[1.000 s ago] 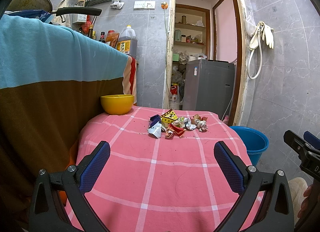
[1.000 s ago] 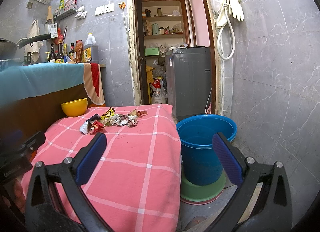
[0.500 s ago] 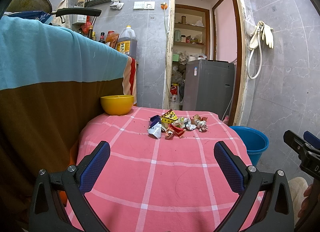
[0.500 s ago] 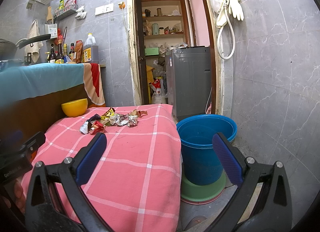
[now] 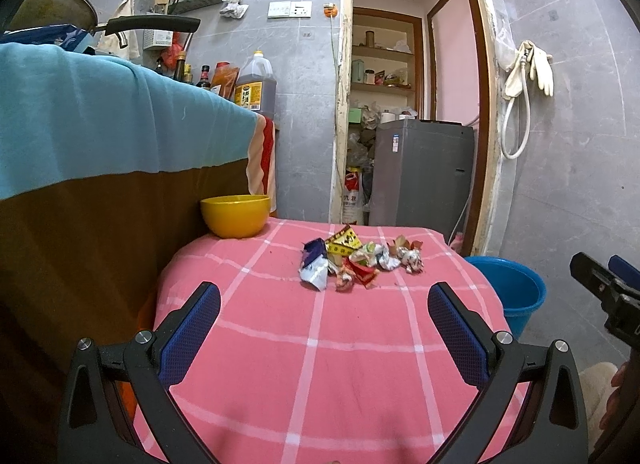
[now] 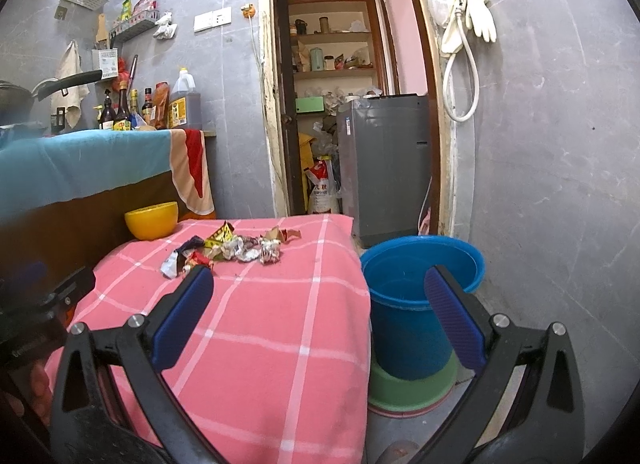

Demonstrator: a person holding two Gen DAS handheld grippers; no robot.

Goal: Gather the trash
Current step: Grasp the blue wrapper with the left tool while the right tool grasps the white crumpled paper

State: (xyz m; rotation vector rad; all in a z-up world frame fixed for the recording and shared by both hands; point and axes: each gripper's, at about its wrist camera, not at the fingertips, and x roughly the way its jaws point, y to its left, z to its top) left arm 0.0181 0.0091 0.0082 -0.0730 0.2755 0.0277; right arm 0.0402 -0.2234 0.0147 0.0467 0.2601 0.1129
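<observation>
I have both tools spread wide with nothing between their fingers. My left gripper (image 5: 324,320) hangs over the near half of the pink checked tablecloth (image 5: 320,364), its blue pads well short of the trash. The pile of crumpled wrappers (image 5: 356,260) lies toward the far side of the table: a white and purple piece at its left end, a yellow wrapper behind that, red scraps in the middle, and silvery foil balls trailing off to the right. A yellow bowl (image 5: 235,215) stands at the far left corner of the cloth, apart from the pile. My right gripper (image 6: 318,304) sits farther right, straddling the table's right edge, so its left pad is over the cloth just near the wrappers (image 6: 232,248) and its right pad is over the blue bucket (image 6: 420,292). That bucket stands on the floor just beside the table's right side, stacked in a green basin (image 6: 408,388), and I can see nothing inside it. From the left camera the bucket (image 5: 516,288) shows past the table's right edge, with part of the other tool at the far right border.
</observation>
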